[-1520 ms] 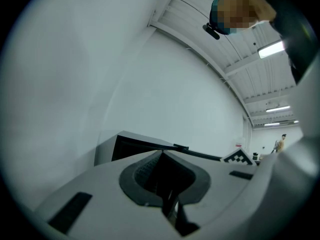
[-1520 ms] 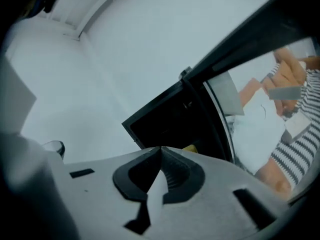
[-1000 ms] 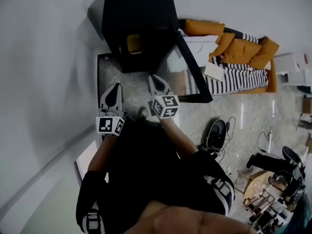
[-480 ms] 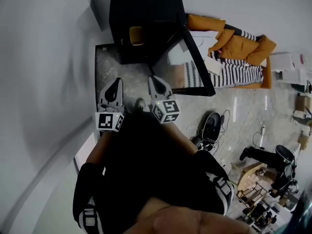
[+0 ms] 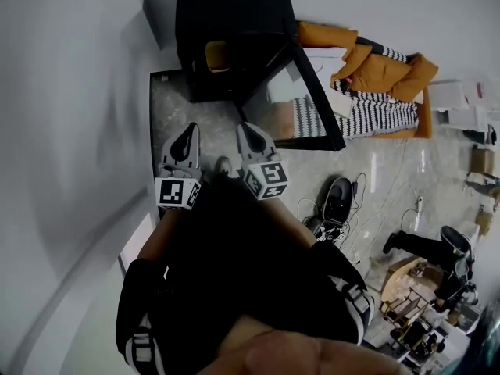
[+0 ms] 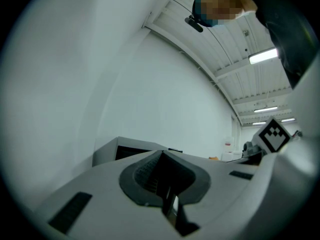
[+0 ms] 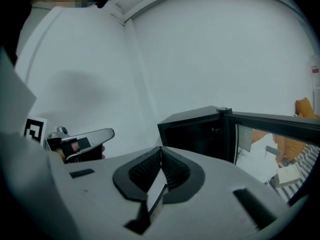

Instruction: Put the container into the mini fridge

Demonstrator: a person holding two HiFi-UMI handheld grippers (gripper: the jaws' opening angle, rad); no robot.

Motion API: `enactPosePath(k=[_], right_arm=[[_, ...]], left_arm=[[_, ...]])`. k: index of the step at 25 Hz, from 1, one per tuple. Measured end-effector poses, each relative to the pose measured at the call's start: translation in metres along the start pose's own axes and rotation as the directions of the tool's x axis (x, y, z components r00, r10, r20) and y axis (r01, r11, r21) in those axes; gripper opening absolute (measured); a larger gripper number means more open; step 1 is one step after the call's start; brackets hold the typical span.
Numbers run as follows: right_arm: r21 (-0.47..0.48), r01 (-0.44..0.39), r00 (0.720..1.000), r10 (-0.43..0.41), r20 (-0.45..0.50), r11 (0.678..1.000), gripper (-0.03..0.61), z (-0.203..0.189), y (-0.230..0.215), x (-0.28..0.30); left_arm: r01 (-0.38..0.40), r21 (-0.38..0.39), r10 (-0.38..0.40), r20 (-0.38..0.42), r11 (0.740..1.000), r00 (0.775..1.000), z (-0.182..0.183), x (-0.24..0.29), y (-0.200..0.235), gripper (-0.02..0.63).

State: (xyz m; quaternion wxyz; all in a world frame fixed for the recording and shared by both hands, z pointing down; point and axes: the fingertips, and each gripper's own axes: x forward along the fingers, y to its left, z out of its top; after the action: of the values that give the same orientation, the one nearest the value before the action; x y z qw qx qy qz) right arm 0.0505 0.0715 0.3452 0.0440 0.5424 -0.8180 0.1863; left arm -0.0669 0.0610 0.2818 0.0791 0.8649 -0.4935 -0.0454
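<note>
**Container in the fridge, both grippers clenched on nothing**

The black mini fridge [image 5: 226, 22] stands against the white wall [image 5: 70, 92]. Its glass door [image 5: 311, 92] is swung wide to the right. Inside the dark cabinet sits the container [image 5: 217, 55], an orange-yellow thing near the left side of the opening. I cannot tell which shelf it rests on. Nothing is touching it.

The person, dressed in black, stands back from the fridge. Both tools are held out side by side over the mottled grey floor [image 5: 176, 104], noses toward the fridge.

The left gripper [image 5: 187, 133] has its jaws pressed together with nothing between them. In the left gripper view its ribbed pads [image 6: 145, 171] meet along a narrow seam.

The right gripper [image 5: 248, 130] is the same: jaws clenched tight, pads [image 7: 175, 169] closed on each other, nothing held. Both grippers are well apart from the container and short of the open door.

In the right gripper view the fridge interior is just a dark hollow and the container cannot be made out. The door's pane stands to the right of it, with the room showing through the glass. The left gripper shows at that view's left edge, level with the right one.

Beyond the door, to the right, orange cushions [image 5: 375, 69] are heaped together. A black-and-white striped blanket [image 5: 367, 119] lies just beside them. A dark shoe [image 5: 337, 201] lies on the pale floor nearer the person.
</note>
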Motion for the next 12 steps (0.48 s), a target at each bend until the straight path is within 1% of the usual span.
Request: enactPosePath(k=[12], right_arm=[[-0.014, -0.005, 1.0, 0.005, -0.01, 1.0, 0.002, -0.0081, 0.0072, -0.0019]], left_arm=[[0.014, -0.009, -0.014, 0.002, 1.0, 1.0, -0.0043, -0.0029, -0.0002, 0.005]])
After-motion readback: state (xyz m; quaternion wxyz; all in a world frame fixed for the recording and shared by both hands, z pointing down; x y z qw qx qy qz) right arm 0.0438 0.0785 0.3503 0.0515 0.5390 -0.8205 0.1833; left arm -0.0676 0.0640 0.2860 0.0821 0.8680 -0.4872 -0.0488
